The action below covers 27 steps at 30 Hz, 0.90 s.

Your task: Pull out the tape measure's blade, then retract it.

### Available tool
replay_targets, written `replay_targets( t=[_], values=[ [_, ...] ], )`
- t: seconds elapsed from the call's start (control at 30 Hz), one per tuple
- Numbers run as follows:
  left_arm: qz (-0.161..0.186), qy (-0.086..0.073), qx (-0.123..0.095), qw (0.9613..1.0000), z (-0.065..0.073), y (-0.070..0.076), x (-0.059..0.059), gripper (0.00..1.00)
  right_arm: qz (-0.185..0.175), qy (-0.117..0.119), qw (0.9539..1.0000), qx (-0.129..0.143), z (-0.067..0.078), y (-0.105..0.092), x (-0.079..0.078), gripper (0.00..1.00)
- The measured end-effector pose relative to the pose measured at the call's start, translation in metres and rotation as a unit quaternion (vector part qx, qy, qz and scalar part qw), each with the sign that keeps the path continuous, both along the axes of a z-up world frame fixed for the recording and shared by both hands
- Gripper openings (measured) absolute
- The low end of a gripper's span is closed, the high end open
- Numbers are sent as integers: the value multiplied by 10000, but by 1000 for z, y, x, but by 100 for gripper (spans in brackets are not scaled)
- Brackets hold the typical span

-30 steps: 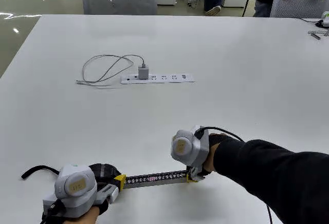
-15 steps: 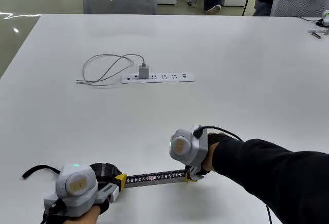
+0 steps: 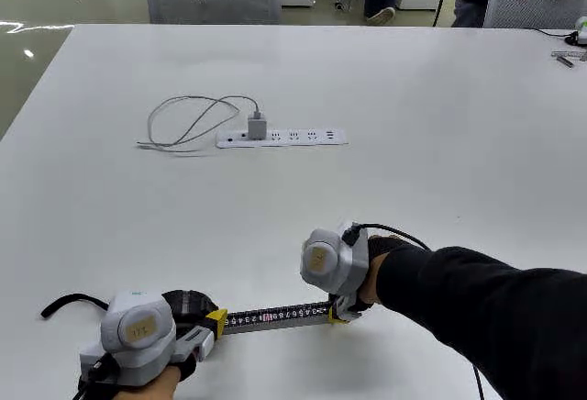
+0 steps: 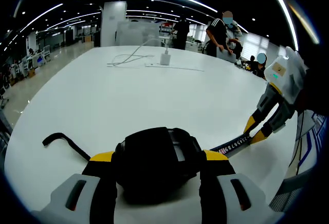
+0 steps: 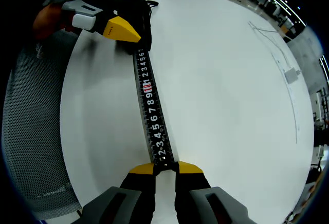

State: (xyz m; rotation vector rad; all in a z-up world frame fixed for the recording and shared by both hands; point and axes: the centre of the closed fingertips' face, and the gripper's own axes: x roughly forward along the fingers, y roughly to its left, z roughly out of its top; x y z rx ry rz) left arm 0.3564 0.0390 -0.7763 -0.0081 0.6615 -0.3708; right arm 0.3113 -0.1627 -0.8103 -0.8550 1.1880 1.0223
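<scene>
Tape measure (image 3: 188, 308) | my left gripper (image 4: 159, 158) jaws pinch it | right gripper (image 5: 165, 168) jaws pinch the blade (image 5: 150, 100) tip | blade a bit shorter than before, so I think it's going back in

One tape measure (image 3: 186, 307), two grippers (image 3: 207, 327) (image 3: 337, 312)

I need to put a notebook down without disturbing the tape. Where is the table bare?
Bare: the wide stretch of table between the power strip and the right gripper, and the far half beyond the power strip. Crowded: the near edge, where the left gripper holds the tape measure, its blade stretched to the right gripper. A cable loops left of the power strip.
</scene>
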Motion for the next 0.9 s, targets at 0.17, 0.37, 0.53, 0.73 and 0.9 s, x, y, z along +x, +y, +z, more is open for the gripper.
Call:
replay_targets(
  t=[0.17, 0.37, 0.53, 0.73, 0.9],
  values=[
    [-3, 10, -1, 10000, 0, 0, 0, 61, 8, 2, 10000, -2, 0, 2, 0, 10],
    [3, 5, -2, 10000, 0, 0, 0, 61, 61, -7, 10000, 20, 0, 4, 1, 9],
    [4, -1, -5, 10000, 0, 0, 0, 61, 69, 1, 10000, 38, 0, 6, 1, 9],
    [-2, 6, -8, 10000, 0, 0, 0, 61, 44, 25, 10000, 18, -1, 9, 2, 9],
    [-5, 9, -8, 10000, 0, 0, 0, 61, 26, 38, 10000, 19, -1, 12, 2, 9]
  ],
)
